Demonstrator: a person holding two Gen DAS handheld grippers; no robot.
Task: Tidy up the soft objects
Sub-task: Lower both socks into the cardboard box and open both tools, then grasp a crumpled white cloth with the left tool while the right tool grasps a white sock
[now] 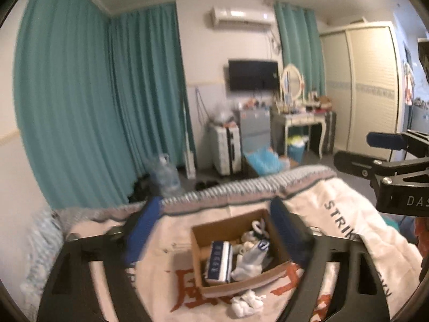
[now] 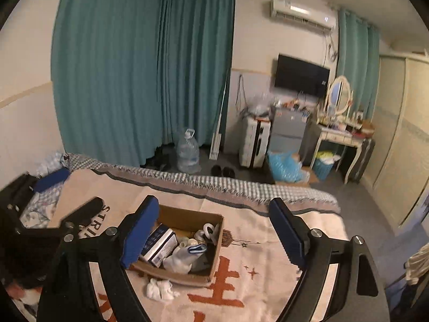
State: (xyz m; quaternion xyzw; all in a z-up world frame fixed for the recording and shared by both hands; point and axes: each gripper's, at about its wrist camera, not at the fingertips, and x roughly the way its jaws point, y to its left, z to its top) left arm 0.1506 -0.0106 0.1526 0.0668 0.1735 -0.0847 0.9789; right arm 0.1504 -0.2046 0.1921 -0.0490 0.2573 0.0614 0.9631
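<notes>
Left view blurred, box (image 2: 187, 244) contents partly hidden, blanket (image 2: 257, 241) lettering cut off

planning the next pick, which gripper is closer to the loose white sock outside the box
Left, probably: the loose white sock lies centred before the left gripper jaws; right gripper is offset to its right.

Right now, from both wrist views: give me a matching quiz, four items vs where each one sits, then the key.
Items:
1. cardboard box
2. white sock bundle
3. water jug
4. blue-and-white folded item

Places:
A. on the floor by the teal curtains
B. on the blanket, outside the box at its near edge
C. inside the box, at its left side
D. on the blanket on the bed, open, holding soft items

Pairs: 1-D, 2-B, 3-A, 4-C
</notes>
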